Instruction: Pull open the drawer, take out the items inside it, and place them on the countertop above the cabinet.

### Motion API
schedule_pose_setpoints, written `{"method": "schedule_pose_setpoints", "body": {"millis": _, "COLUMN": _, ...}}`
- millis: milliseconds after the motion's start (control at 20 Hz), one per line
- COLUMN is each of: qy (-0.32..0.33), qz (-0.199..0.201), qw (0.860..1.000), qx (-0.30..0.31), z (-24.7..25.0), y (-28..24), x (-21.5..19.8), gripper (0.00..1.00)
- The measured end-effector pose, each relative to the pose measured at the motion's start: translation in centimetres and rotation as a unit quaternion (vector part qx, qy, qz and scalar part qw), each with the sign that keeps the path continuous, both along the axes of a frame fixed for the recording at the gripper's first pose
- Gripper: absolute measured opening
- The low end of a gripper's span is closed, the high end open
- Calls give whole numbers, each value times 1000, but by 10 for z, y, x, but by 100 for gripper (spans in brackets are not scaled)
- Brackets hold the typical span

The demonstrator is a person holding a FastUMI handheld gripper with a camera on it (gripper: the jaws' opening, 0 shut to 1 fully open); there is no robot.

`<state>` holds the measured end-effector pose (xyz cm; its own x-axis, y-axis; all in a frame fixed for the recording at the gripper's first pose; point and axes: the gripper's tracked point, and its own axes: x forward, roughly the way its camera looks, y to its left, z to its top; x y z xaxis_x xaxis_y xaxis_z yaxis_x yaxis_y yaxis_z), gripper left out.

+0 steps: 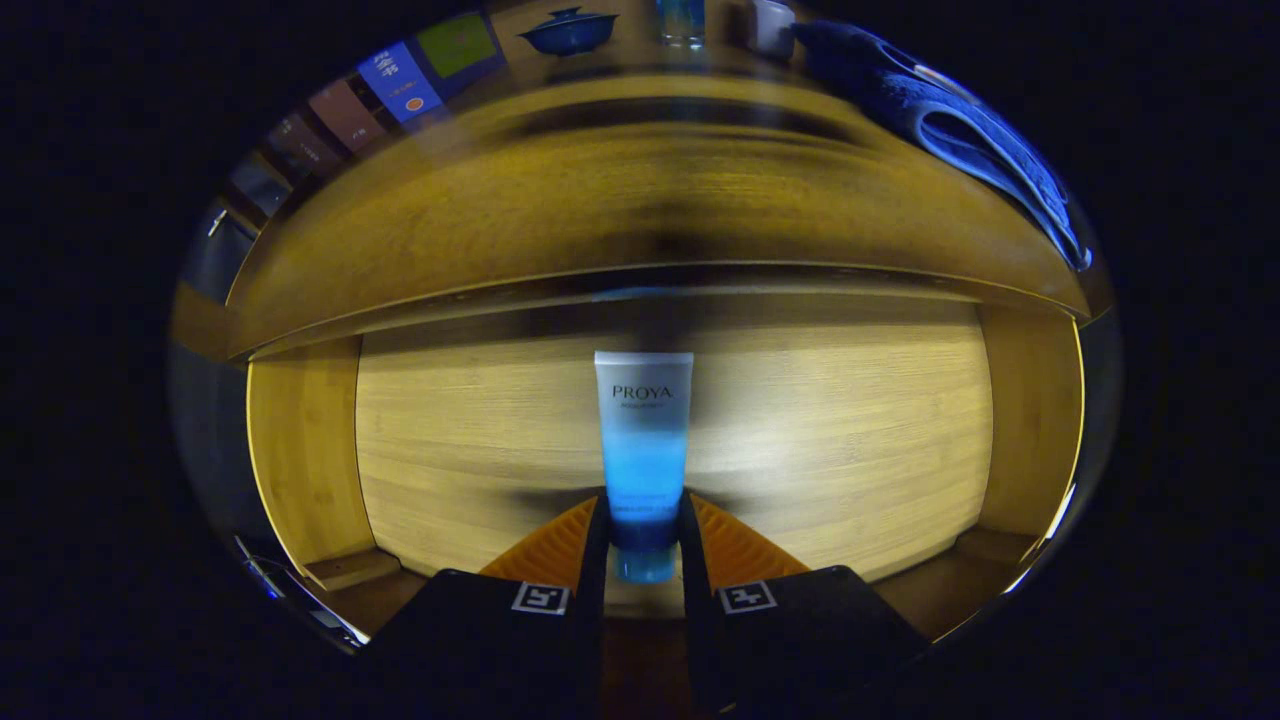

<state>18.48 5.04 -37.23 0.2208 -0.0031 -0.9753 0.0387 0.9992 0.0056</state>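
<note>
Looking down along the gripper into the open drawer, I've got a cosmetic tube sitting right between the fingers. Both fingers press against its lower end, one on each side, so the gripper is clamped narrow on the tube.

The tube itself is a squeeze type: pale grey-white at the flat crimped end, fading through light blue to a deeper blue toward the cap end. The cap is a translucent blue and sits deepest between the fingers, closest to me.

Its long axis runs straight ahead, in line with the fingers. Cap end points back at the gripper, crimped end points away, toward the cabinet front. I can't tell if it rests on the wooden drawer floor or is lifted a bit off it.

Writing on it: "PROYA" in dark capitals near the far end, with a smaller line underneath that's too tiny to read.

Beyond the tube and up past the drawer is the countertop, with a blue lidded bowl, a glass and a blue towel on it, all well ahead of the fingers.
</note>
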Motion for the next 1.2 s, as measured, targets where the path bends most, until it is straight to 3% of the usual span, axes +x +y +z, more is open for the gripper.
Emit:
{"method": "schedule_pose_setpoints", "body": {"millis": 350, "qy": -27, "qz": 9, "qw": 999, "qx": 19, "z": 27, "y": 1, "x": -20, "gripper": 39}}
{"method": "schedule_pose_setpoints", "body": {"millis": 800, "qy": -97, "qz": -1, "qw": 994, "qx": 51, "z": 103, "y": -14, "x": -33, "gripper": 39}}
{"method": "schedule_pose_setpoints", "body": {"millis": 1200, "qy": -141, "qz": -1, "qw": 990, "qx": 31, "z": 160, "y": -20, "x": 46, "gripper": 39}}
